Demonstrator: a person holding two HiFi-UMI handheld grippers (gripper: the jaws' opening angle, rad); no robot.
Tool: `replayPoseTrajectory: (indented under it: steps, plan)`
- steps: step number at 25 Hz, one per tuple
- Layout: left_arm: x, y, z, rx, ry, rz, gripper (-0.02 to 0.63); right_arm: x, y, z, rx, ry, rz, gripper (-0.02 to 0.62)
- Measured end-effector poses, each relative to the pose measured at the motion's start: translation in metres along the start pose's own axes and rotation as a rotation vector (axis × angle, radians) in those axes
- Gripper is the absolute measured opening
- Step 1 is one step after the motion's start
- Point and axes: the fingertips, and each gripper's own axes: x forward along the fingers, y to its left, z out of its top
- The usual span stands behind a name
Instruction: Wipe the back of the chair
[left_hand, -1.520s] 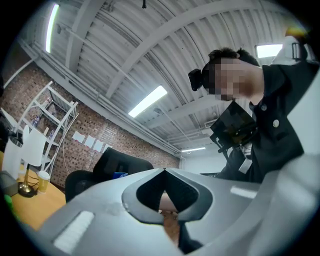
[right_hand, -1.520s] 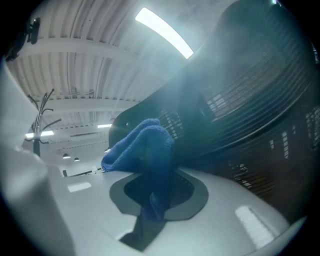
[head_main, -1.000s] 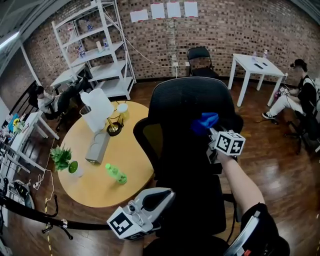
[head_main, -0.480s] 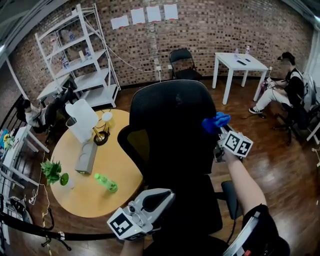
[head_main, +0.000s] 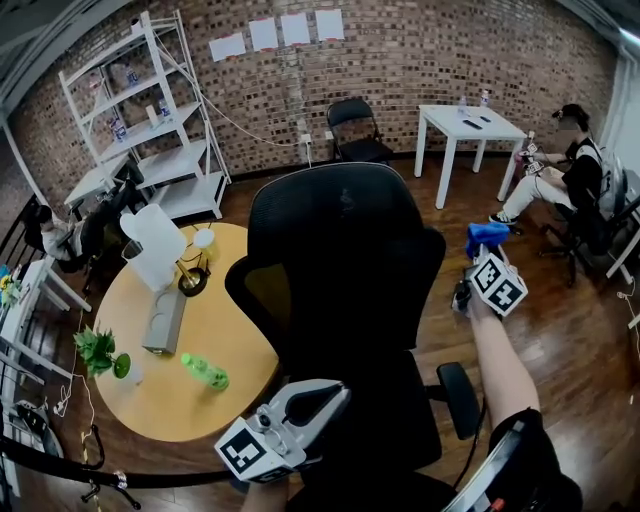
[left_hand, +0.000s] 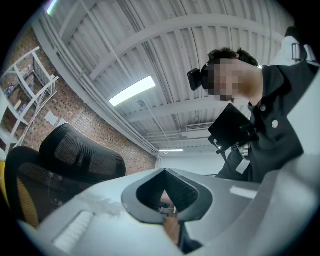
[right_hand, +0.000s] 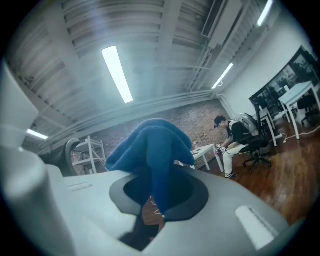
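Right tool: jaws clamped on a blue cloth. The right gripper view shows the cloth bunched above the tool, one fold running down into the gap between the jaws. The tool is held out to the right of the chair, level with the middle of the backrest. Cloth and backrest are apart, with open floor between them.

Left tool: low, just in front of the chair's seat and at its left side. In the left gripper view its jaws are drawn together at the tips, with nothing between them. The chair's mesh back shows to the left in that view.

Chair: black mesh back, upright, with the back facing the person holding the tools. The right armrest juts out below the right arm.

Change: a second ago the cloth lay against the upper right part of the chair's back. Half a second ago it sat at the backrest's right edge. It has now swung clear to the right. The left tool has held its place below the chair throughout.

Left of the chair: a round yellow worktop carrying a green bottle on its side and a small potted plant. Far right of the chair: a seated person.
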Motion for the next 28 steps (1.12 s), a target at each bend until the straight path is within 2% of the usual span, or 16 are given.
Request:
replayPoseTrajectory:
  steps: [2,5,9,13,28]
  plan:
    - [-0.004,0.002,0.001,0.002,0.004,0.014,0.005,0.007,0.025,-0.023,-0.054,0.073,0.054,0.054]
    - [-0.011,0.007,0.005,0.005,-0.001,0.043,0.005,0.013,0.071,-0.059,-0.079,0.151,0.152,0.054]
    - [-0.021,0.012,0.007,0.01,-0.01,0.07,0.003,0.011,0.092,-0.071,-0.11,0.148,0.161,0.054]
    - [-0.024,0.012,0.005,0.004,-0.004,0.076,0.005,0.007,0.102,-0.082,-0.153,0.18,0.213,0.054]
    - [-0.053,0.012,0.017,0.026,-0.017,0.12,0.005,-0.028,0.232,-0.167,-0.208,0.348,0.511,0.054]
